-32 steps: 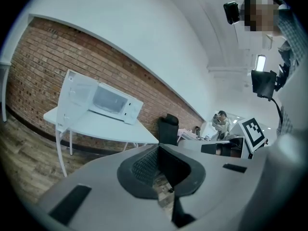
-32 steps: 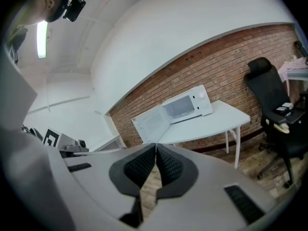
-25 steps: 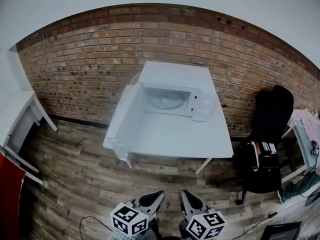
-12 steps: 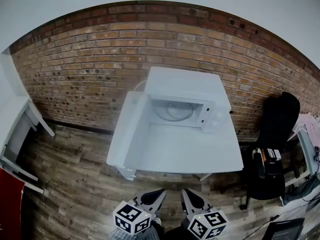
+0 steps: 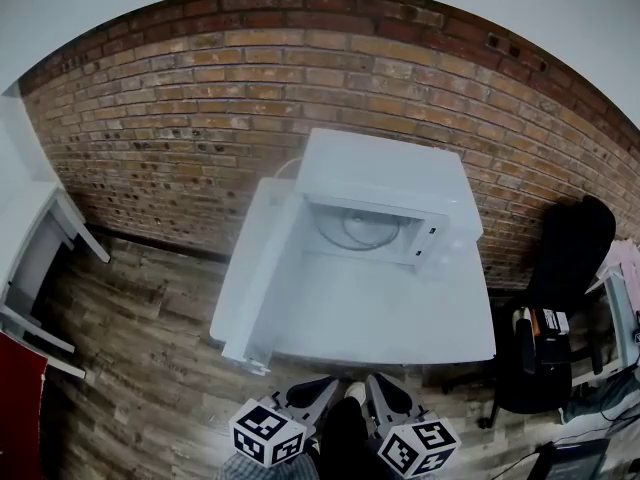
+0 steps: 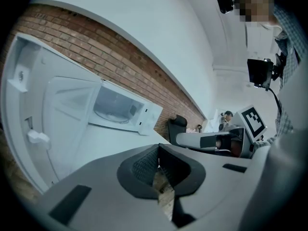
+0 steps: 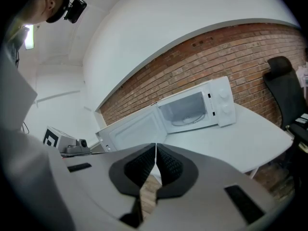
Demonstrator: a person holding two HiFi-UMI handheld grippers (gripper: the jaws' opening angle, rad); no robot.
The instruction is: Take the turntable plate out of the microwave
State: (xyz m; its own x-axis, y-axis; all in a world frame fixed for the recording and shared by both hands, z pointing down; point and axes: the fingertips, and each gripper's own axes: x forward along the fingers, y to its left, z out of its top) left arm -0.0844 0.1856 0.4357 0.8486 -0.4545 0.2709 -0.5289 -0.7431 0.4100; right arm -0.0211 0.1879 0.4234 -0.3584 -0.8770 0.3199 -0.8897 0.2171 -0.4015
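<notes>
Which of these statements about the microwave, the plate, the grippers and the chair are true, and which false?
1. The microwave has its door open. True.
2. The turntable plate lies on the table in front of the microwave. False: it sits inside the microwave.
3. The left gripper and right gripper are both shut and empty. True.
4. The left gripper reaches into the microwave. False: both grippers are short of the table's near edge.
5. A black chair stands right of the table. True.
</notes>
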